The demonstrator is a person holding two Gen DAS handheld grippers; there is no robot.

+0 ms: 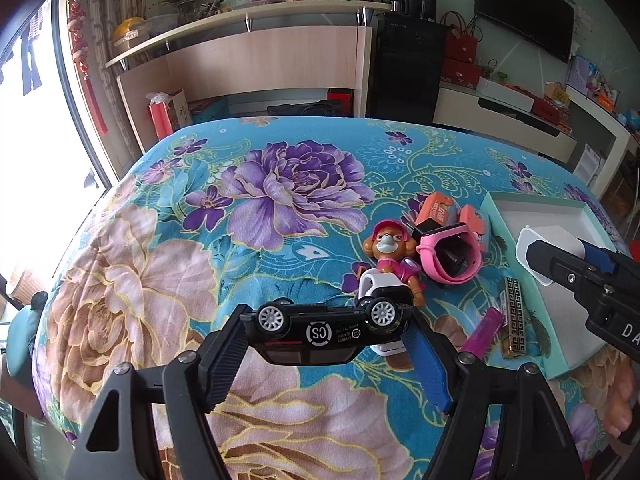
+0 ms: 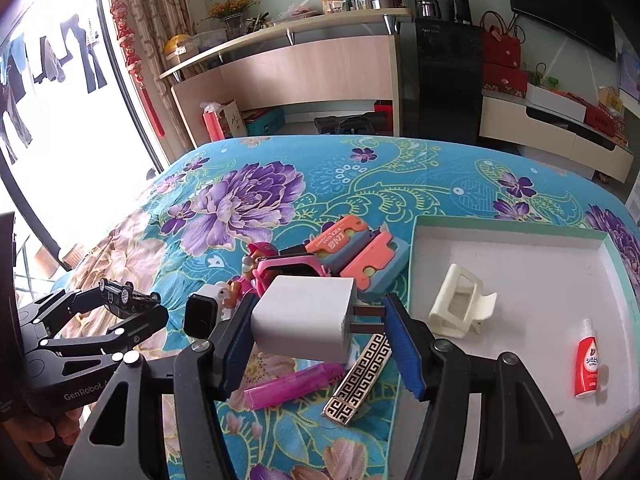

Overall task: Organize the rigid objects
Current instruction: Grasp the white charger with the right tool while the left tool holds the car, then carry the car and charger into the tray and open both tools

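The toy car [image 1: 320, 330] is hanging upside down in your left claw [image 1: 328, 344], wheels up, clamped end to end between the two blue pads above the floral bed cover [image 1: 260, 184]. In this left wrist view, just past the car, a pup figure [image 1: 390, 250] is sitting against a pink watch [image 1: 446, 258], with orange and blue utility knives [image 1: 436, 210] behind them. A magenta lighter [image 1: 482, 330] and a patterned metal bar [image 1: 514, 322] are lying beside the teal-edged box [image 1: 516, 264]. Your right claw [image 1: 560, 264] is reaching in from the right over that box, carrying something white.

In the right wrist view, your right claw [image 2: 320, 320] is gripping a white charger plug [image 2: 306, 316], one pad on its body, the other against the tips of its two prongs. Inside the box [image 2: 520, 248], a cream hair clip [image 2: 460, 306] and a small red bottle [image 2: 588, 364] are resting apart on its white floor. At far left your left claw [image 2: 120, 300] is showing side-on with the car [image 2: 116, 294], though the grip is hard to make out from here.
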